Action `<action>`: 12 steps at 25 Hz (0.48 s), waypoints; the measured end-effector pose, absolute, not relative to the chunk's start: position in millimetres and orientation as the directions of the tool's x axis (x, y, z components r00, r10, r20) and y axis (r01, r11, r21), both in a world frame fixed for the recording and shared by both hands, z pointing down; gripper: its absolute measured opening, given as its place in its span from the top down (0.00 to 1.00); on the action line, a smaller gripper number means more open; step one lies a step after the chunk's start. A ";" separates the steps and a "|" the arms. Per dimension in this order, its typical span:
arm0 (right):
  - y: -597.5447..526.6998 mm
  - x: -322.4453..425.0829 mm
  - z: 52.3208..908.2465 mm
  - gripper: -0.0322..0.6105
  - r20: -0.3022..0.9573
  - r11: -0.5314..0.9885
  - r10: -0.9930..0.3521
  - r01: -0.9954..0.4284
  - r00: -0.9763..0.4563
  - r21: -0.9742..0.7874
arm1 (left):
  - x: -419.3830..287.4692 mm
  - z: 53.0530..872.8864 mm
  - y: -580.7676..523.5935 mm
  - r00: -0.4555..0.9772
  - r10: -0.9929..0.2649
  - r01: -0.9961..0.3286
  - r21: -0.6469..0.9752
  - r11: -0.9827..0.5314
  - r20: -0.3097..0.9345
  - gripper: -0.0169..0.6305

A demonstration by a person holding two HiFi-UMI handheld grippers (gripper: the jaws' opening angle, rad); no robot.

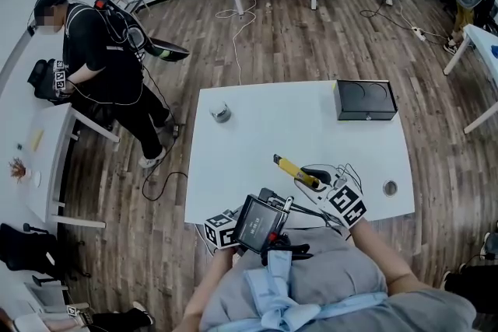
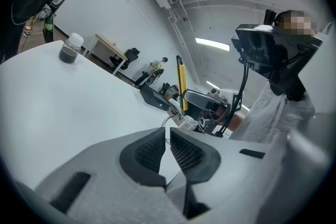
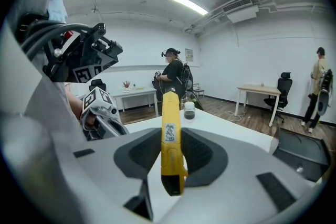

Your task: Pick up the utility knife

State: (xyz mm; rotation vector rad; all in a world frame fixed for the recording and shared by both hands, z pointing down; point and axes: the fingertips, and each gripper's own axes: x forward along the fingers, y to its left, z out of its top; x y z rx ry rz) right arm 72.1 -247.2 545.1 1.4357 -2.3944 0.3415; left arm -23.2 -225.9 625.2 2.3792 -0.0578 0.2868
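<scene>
Right gripper (image 3: 170, 159): jaws closed onto the yellow utility knife (image 3: 169, 131), pads pressing both flanks of the handle, with its butt end towards the camera and its long body projecting forward past the jaws. Head view puts the knife (image 1: 296, 169) over the near part of the white surface (image 1: 257, 128), angled up and left from the right gripper (image 1: 315, 181), and it looks lifted clear rather than resting. Left gripper (image 2: 168, 150): jaws almost together with a thin gap and nothing between them, held low by the person's body. Judged step: grasp made, lift under way or done. Next calls for a steady clamp and a level carry upward, since the long overhang could pivot.
</scene>
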 end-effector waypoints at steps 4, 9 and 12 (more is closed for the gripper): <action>-247.1 74.8 548.6 0.77 0.399 0.457 -0.804 -0.888 -0.441 -0.060 | -23.1 626.7 -227.2 0.975 0.035 -0.126 0.671 -0.730 0.220 0.94; -250.0 76.2 548.9 0.77 0.406 0.457 -0.800 -0.887 -0.441 -0.062 | -23.1 626.7 -229.6 0.975 0.029 -0.130 0.676 -0.725 0.219 0.94; -251.6 75.6 550.3 0.77 0.412 0.463 -0.796 -0.885 -0.444 -0.059 | -22.0 627.2 -230.3 0.975 0.030 -0.130 0.679 -0.723 0.219 0.94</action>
